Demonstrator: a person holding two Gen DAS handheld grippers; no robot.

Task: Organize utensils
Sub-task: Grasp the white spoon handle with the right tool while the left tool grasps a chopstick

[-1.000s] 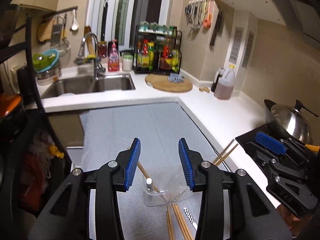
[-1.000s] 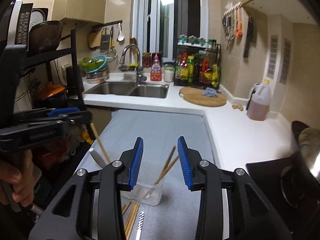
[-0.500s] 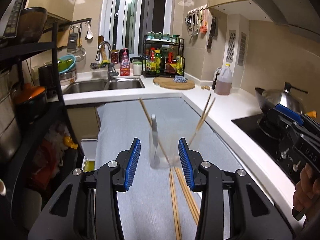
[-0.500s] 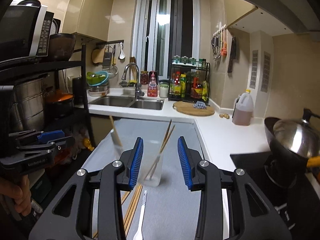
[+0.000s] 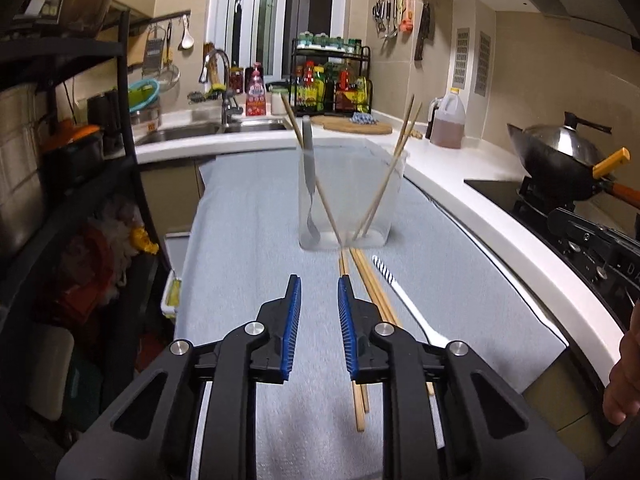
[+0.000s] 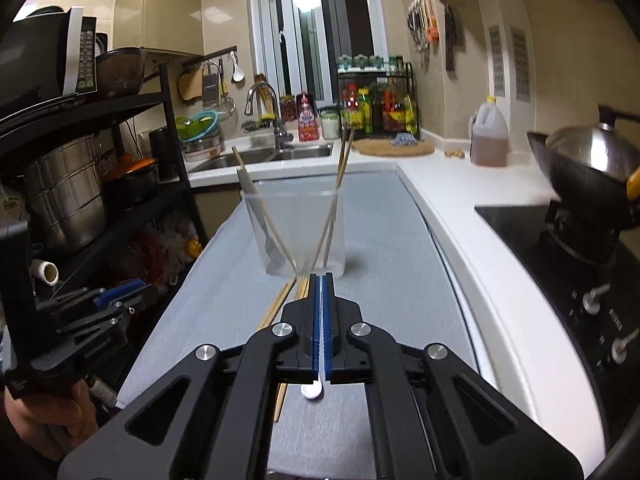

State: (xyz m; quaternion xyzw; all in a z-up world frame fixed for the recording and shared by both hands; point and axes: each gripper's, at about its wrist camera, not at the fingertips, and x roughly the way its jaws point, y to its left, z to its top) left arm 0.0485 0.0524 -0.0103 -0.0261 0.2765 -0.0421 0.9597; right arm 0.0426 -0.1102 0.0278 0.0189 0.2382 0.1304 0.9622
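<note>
A clear plastic cup (image 5: 352, 200) (image 6: 296, 232) stands on the grey mat (image 5: 248, 240). In it are a metal fork (image 5: 308, 168) and three chopsticks, leaning apart. Loose chopsticks (image 5: 376, 292) (image 6: 280, 304) lie on the mat in front of the cup. A white utensil (image 5: 400, 300) with a striped handle lies beside them. My left gripper (image 5: 318, 280) hovers short of the cup, its jaws closing with nothing pressed between the pads; the nearest chopsticks run under its right finger. My right gripper (image 6: 321, 276) is shut and empty, above the white utensil's round end (image 6: 312, 392).
A black rack (image 6: 168, 184) with pots stands along the mat's left side. A white counter runs along the right to a stove with a wok (image 5: 560, 152). Behind are a sink (image 5: 212, 130), a cutting board (image 5: 352, 126) and an oil jug (image 5: 448, 124).
Both hands have dropped and pulled back from over the cup, which now stands ahead of them. The right jaws have shut and the left jaws have narrowed.
</note>
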